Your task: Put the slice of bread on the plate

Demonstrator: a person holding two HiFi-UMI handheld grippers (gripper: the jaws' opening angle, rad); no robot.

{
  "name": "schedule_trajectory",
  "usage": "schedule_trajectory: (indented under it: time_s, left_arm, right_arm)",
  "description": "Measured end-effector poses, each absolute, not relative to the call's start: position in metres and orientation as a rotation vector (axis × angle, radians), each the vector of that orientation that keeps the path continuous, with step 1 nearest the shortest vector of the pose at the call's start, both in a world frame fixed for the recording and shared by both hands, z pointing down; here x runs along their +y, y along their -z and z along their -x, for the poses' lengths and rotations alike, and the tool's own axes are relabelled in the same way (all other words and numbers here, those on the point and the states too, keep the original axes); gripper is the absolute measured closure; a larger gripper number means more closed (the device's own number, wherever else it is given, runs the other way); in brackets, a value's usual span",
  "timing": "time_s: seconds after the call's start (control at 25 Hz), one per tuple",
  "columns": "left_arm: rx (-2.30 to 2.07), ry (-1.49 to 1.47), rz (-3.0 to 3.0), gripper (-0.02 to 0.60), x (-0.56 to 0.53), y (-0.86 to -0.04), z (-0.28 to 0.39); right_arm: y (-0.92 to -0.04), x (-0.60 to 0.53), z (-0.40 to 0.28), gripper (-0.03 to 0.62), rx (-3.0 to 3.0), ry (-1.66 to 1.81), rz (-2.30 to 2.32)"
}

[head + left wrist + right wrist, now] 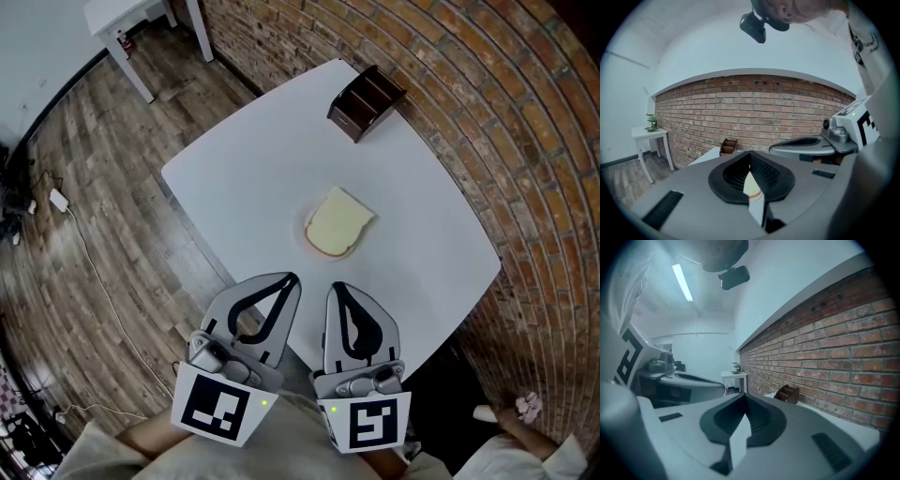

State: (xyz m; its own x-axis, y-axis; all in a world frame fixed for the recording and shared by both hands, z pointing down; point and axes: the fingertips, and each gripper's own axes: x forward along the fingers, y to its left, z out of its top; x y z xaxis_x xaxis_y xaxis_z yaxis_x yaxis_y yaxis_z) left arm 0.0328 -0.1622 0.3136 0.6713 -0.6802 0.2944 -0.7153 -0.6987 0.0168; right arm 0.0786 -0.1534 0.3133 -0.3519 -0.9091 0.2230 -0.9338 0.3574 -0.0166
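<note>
A pale slice of bread (pixel 338 222) lies flat on a small brown-rimmed plate (pixel 327 255) near the middle of the white table (pixel 253 169). Both grippers hover side by side over the table's near edge, short of the plate. The left gripper (pixel 293 277) has its jaws together with nothing between them. Just to its right, the right gripper (pixel 336 286) is also shut and empty. In the left gripper view the jaws (pixel 750 153) meet at the tip, and a sliver of bread (pixel 752 183) shows below. The right gripper view shows shut jaws (pixel 745 395).
A dark brown wooden holder (pixel 366 101) stands at the table's far corner by the brick wall (pixel 506 112). A small white side table (pixel 141 19) stands on the wooden floor at the far left. Cables (pixel 56 202) lie on the floor at left.
</note>
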Motion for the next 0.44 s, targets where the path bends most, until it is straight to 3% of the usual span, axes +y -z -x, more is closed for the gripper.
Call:
schedule_trajectory:
  time_s: [0.44]
  left_arm:
    - [-1.162, -0.381, -2.747, 0.572, -0.1588, -0.3159, -0.0414]
  right_arm:
    - [-0.3178, -0.1486, -0.0822, 0.588, -2.445, -0.209, -1.638]
